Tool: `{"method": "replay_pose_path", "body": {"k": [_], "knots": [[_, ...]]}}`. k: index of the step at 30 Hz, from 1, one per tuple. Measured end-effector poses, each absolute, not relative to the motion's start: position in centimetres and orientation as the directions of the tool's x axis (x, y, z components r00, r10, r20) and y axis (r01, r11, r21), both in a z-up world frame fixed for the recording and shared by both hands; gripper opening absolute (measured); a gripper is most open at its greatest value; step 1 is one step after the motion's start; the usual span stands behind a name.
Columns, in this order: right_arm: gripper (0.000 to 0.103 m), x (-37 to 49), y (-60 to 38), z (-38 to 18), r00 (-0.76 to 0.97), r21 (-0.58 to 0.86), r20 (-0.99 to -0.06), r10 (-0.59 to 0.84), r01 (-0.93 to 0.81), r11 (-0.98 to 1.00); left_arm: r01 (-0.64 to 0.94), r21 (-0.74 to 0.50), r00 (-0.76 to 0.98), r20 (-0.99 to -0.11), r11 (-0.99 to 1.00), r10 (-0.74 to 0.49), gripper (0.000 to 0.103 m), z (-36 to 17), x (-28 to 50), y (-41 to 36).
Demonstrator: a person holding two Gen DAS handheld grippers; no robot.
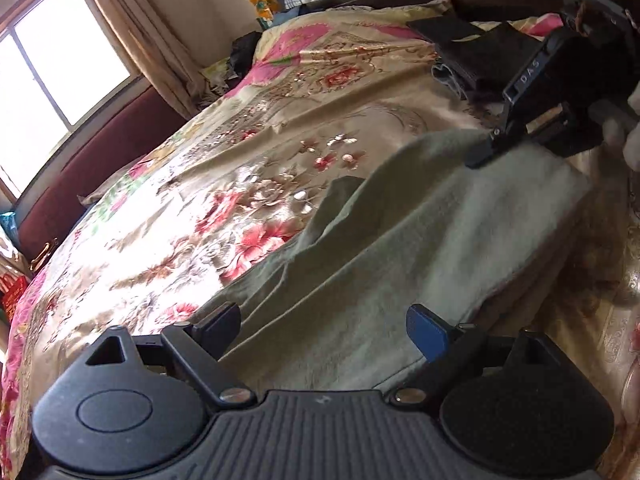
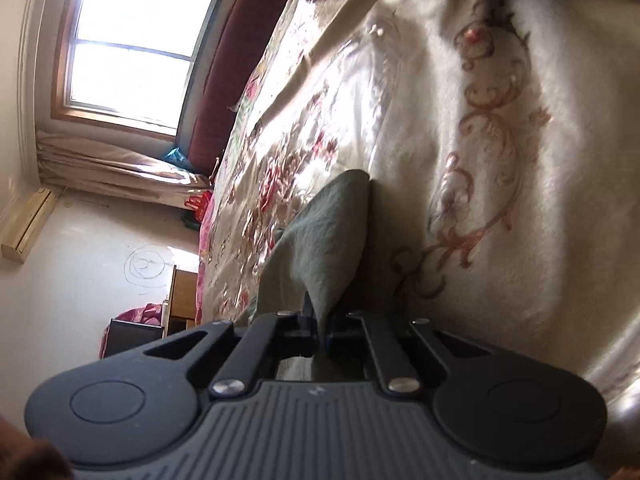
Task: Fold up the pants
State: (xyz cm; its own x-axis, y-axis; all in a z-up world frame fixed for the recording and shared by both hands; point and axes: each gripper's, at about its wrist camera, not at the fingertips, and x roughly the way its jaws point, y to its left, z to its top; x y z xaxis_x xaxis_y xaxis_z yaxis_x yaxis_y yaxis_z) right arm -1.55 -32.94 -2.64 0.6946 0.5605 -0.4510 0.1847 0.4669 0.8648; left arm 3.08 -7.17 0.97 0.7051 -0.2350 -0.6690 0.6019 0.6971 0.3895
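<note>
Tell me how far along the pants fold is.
Early. Done: the green pants lie spread on the floral bedspread, with no finished fold visible. In hand: the right tongs are shut on a pinch of the fabric; the left tongs are open over the near edge. Left: carry that pinch across and flatten.

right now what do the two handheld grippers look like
Both are matte black plastic. The left gripper has a ribbed grey-black base, two round side discs, silver pivot screws on the linkage arms and a blue pad on one finger. The right gripper has the same build; in the left wrist view its side bears pale lettering reading DAS.
</note>
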Motion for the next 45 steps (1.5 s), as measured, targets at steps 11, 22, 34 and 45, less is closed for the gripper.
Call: {"method": "replay_pose_path", "body": {"k": [11, 22, 34, 45], "knots": [[0.05, -1.6, -33.7, -3.4, 0.675, 0.862, -0.458, 0.578, 0.178, 0.475, 0.708, 0.346, 0.6, -0.755, 0.615, -0.266, 0.103, -1.1, 3.8, -10.3], [0.005, -2.6, -33.8, -1.9, 0.665, 0.818, -0.531, 0.525, 0.239, 0.524, 0.682, 0.236, 0.593, -0.732, 0.692, -0.335, 0.103, -0.1, 3.6, -8.2], [0.005, -0.4, -28.9, 4.5, 0.66, 0.778, -0.547, 0.514, 0.174, 0.604, 0.621, 0.184, 0.624, -0.705, 0.762, -0.338, 0.103, -2.8, 2.2, -6.3], [0.006, 5.6, -14.8, 7.8, 0.533, 0.717, -0.607, 0.589, 0.048, 0.695, 0.623, 0.075, 0.604, -0.678, 0.779, -0.419, 0.103, -2.8, 2.0, -3.2]]}}
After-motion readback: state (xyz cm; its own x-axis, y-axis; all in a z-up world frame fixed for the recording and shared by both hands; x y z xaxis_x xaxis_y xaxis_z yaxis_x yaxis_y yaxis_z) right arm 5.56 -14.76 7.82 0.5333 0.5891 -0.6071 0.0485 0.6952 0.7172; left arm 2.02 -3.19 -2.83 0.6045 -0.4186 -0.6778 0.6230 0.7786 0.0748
